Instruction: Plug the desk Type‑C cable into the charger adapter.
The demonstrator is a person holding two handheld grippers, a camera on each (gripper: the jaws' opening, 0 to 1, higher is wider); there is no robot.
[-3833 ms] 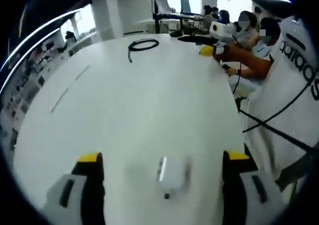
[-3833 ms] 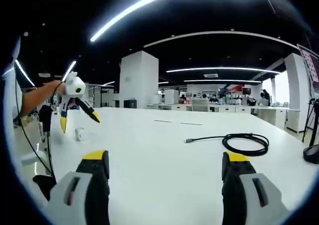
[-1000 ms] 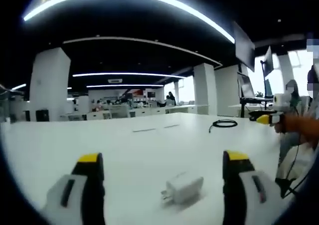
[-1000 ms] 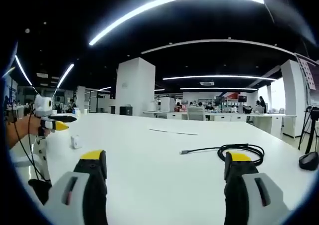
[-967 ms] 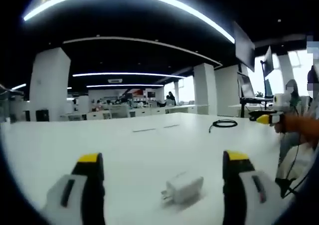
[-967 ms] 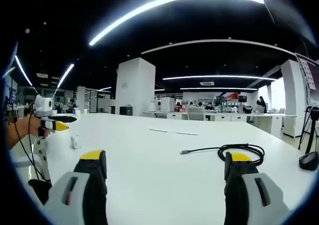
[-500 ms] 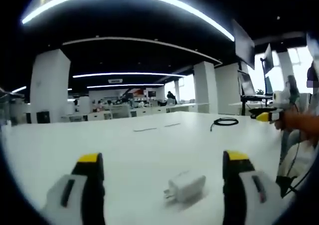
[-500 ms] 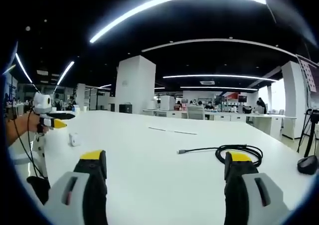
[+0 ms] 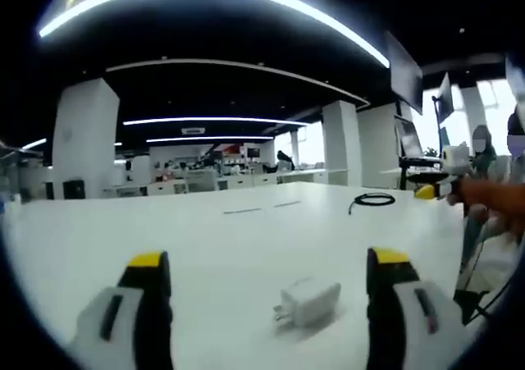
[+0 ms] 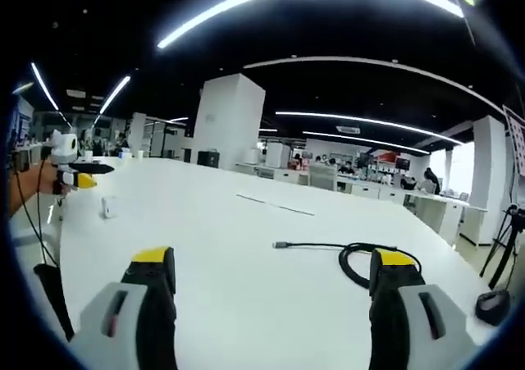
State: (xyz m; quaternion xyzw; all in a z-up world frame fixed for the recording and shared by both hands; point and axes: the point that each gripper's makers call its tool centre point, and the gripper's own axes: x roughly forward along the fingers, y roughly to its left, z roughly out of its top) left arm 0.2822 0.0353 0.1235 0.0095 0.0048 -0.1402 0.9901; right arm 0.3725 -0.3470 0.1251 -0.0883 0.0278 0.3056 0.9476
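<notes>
on the white table (image 9: 123, 222) the charger adapter (image 9: 309, 301) lies between the wide left gripper (image 9: 267, 292); the type-c cable (image 10: 361, 259) lies coiled near the wide right gripper (image 10: 271, 292). nothing grasped; plugging remains.

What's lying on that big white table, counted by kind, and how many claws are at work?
Chargers: 1, white charger
Cables: 1, coiled black cable
Claws: 2, left claw and right claw, both open and holding nothing
Total: 4
</notes>
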